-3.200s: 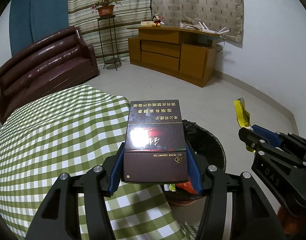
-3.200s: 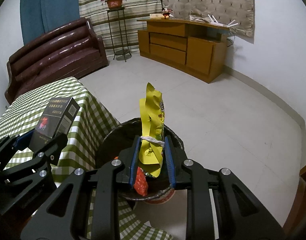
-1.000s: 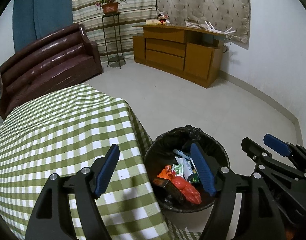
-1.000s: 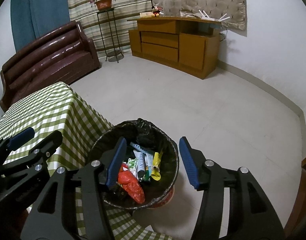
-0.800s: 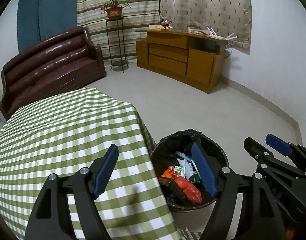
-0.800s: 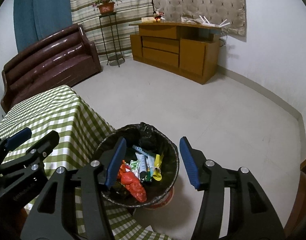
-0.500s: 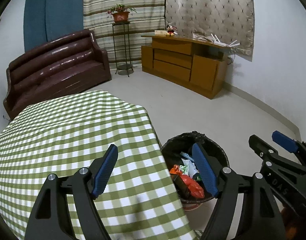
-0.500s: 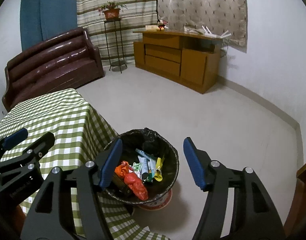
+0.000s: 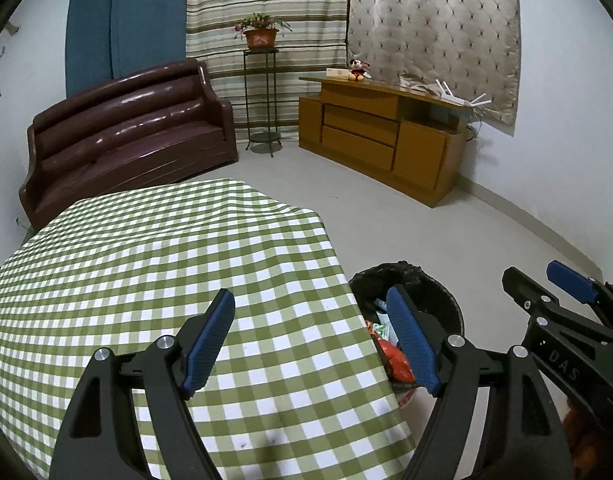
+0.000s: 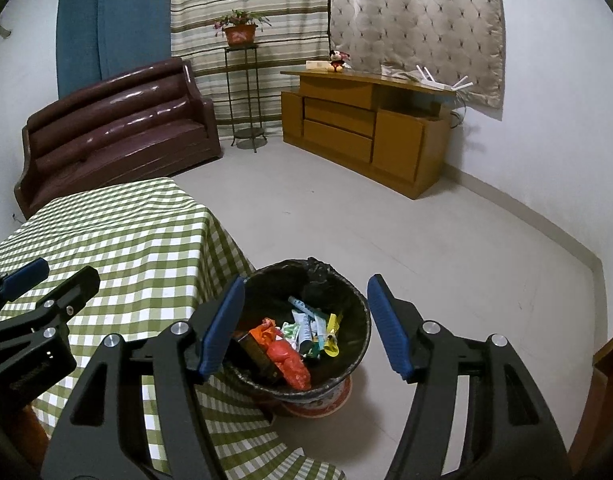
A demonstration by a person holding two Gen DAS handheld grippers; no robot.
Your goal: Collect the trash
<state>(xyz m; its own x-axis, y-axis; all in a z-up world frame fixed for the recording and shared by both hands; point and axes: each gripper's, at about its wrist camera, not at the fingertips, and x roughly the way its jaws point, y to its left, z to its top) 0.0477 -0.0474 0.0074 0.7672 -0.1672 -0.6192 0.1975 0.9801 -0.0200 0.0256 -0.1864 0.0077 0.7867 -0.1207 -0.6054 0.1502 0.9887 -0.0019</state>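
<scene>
A bin with a black liner stands on the floor by the table's corner and holds several pieces of trash: a red wrapper, a yellow wrapper, a dark box and tubes. It also shows in the left wrist view. My left gripper is open and empty above the green checked tablecloth. My right gripper is open and empty above the bin.
A brown sofa stands at the back left. A wooden cabinet and a plant stand stand along the far wall. Light floor lies to the right of the bin. A wooden edge shows at far right.
Both grippers let go of the cigarette box and the yellow wrapper, which now lie in the bin. Both have since risen and drawn back, the left over the table.
</scene>
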